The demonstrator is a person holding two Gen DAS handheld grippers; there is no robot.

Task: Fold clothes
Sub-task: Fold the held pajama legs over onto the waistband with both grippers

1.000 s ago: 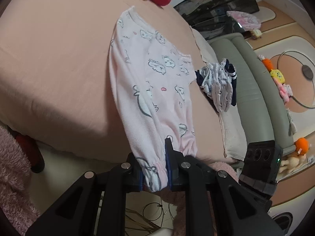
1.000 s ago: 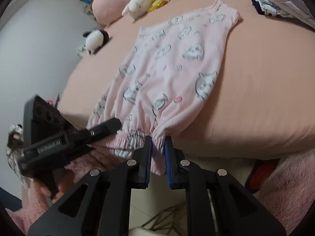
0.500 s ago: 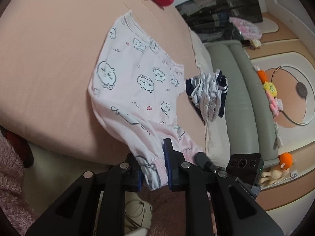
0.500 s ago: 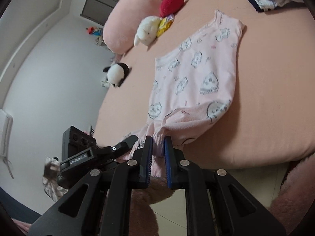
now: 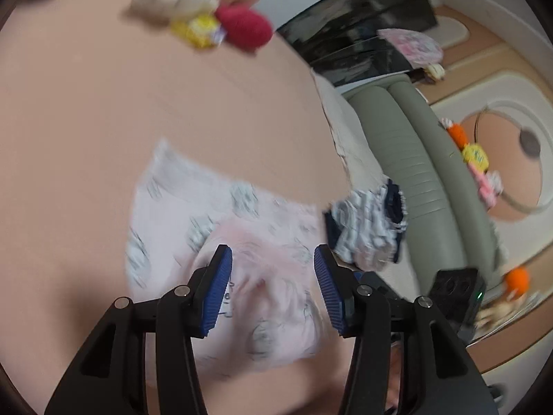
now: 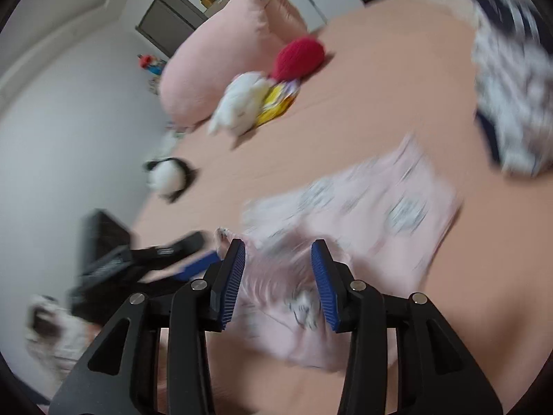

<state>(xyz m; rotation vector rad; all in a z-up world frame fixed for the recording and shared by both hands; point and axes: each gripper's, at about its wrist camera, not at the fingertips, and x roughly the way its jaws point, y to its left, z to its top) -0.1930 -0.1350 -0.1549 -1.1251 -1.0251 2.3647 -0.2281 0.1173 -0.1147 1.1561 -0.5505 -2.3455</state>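
1. Left wrist view: we see the left gripper (image 5: 273, 287) with its 2 blue pads well apart, the jaws having just been opening. The pink garment (image 5: 221, 242) lies below and between them, and neither pad presses on it. A second ago the same pads were pinched on the garment's elastic hem at the bed's near edge.
2. Right wrist view: the right gripper (image 6: 278, 280) also stands with a clear gap, its jaws having just been opening. Pink cloth shows between the pads but is not clamped. Half a second ago we had the hem pinched here too.
3. We note the garment was spread out long before, its hem hanging over the bed's edge. Now its hem end lies doubled over onto the body, so the whole piece sits on the pink bed sheet (image 5: 86, 121).
4. Both pictures are blurred, so we cannot tell how neat the fold is.
5. We read the folded garment's long axis as now running across the left wrist view, from the left toward the striped clothes pile (image 5: 366, 228) on the right. Its far edge faces the toys.
6. Beyond it we see a white plush (image 6: 242, 103), a yellow packet (image 6: 278, 105), a red plush (image 6: 300, 57) and a pink pillow (image 6: 221, 58). A black-and-white plush (image 6: 169, 180) lies apart to the left.
7. We see the left gripper's body (image 6: 138, 259) beside the right one.
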